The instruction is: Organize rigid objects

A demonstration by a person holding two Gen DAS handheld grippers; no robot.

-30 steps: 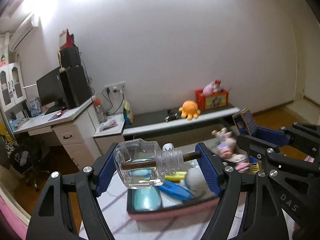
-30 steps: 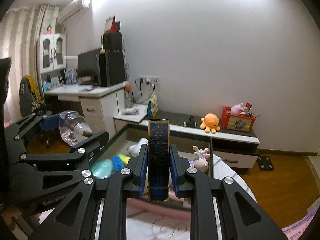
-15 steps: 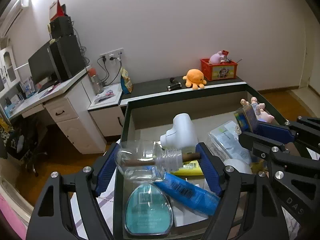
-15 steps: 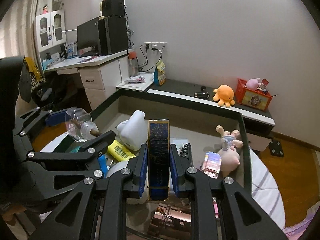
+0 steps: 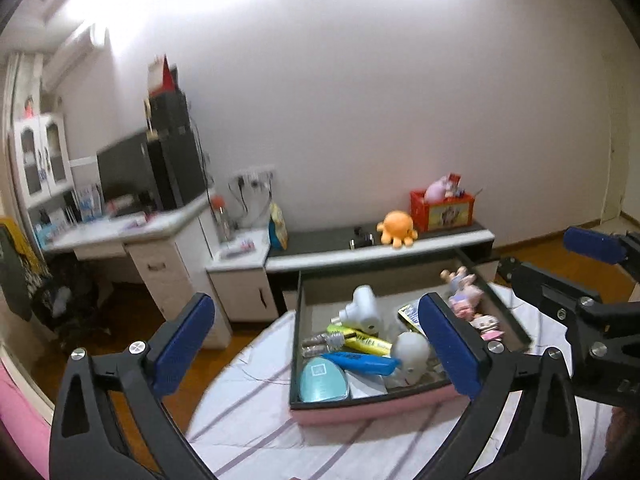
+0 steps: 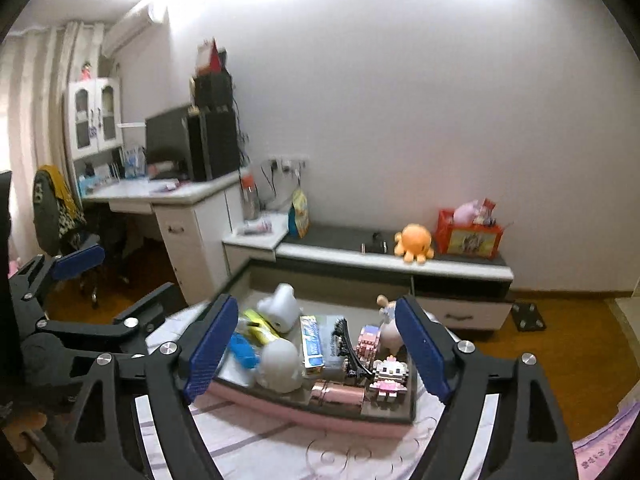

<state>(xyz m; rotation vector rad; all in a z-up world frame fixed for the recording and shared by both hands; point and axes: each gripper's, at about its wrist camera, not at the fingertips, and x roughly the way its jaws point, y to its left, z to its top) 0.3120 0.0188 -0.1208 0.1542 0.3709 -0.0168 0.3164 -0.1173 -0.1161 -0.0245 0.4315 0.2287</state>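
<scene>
We see both grippers empty; left gripper (image 5: pixel 316 344) and right gripper (image 6: pixel 316 348) have just been opening, jaws spread wide, nothing between them; clear bottle (image 5: pixel 320 340) and long blue box (image 6: pixel 313 342) lie in the pink-sided tray (image 6: pixel 304 414) among the other bits; we judge this drop done; leftovers outside the tray not visible.

Home bedroom/study: desk (image 6: pixel 160 194) w/ monitor (image 6: pixel 166 140), plush octopus (image 6: pixel 414 242), AC unit (image 6: pixel 132 28).
</scene>
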